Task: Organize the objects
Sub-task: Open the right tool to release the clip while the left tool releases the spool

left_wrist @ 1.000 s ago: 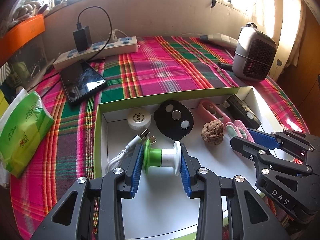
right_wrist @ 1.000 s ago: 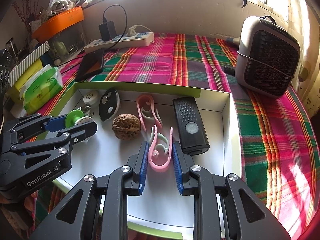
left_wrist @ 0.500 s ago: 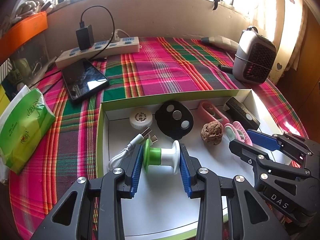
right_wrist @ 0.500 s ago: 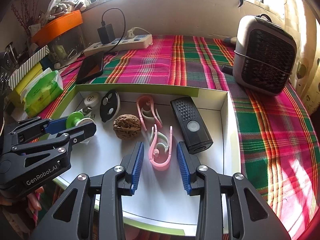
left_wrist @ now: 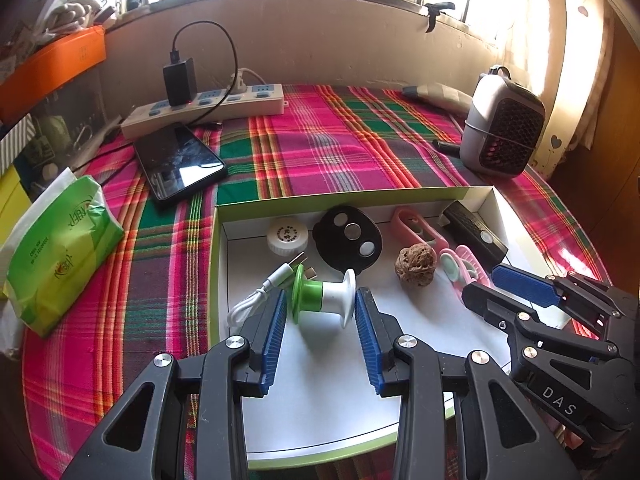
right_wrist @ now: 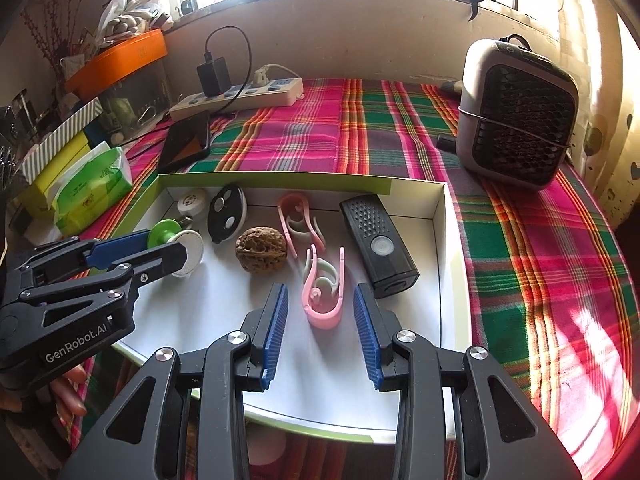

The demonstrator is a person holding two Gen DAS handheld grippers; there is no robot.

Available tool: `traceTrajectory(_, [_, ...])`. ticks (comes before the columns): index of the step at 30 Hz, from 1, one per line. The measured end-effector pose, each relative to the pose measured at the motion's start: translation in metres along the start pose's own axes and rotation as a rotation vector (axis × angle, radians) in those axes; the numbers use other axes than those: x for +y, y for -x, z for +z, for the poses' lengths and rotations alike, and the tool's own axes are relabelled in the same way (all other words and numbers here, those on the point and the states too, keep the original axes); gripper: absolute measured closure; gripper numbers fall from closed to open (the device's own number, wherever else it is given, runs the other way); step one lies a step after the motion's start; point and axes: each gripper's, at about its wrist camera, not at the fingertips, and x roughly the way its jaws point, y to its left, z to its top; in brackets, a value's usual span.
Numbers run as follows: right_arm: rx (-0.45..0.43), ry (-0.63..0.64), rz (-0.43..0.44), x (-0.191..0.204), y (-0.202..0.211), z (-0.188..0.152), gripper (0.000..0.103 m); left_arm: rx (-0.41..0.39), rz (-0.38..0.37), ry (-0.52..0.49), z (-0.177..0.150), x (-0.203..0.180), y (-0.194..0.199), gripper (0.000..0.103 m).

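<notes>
The green-edged tray [left_wrist: 218,264] held a white cap [left_wrist: 287,235], black fob [left_wrist: 347,237], walnut [left_wrist: 414,266], black remote [right_wrist: 378,244], cable [left_wrist: 260,296], 2 pink clips and a green-and-white spool [left_wrist: 323,298]. The left gripper [left_wrist: 320,336] stood wide, its pads flanking the spool without touching it. The right gripper [right_wrist: 320,334] was also wide, straddling the near pink clip [right_wrist: 324,292] on the tray floor, left of the remote.

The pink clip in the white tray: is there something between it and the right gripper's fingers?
Nothing visible. The pink clip lies in the open gap of the right gripper, touching neither pad. The black device sits beyond the right-hand finger, the walnut off to the left.
</notes>
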Motion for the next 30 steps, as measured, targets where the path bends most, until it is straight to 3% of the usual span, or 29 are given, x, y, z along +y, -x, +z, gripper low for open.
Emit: traceTrajectory(30, [-0.093, -0.055, -0.016, -0.004, 0.055, -0.032, 0.067, -0.081, -0.027, 0.031, -0.04, -0.011, 0.058, 0.069])
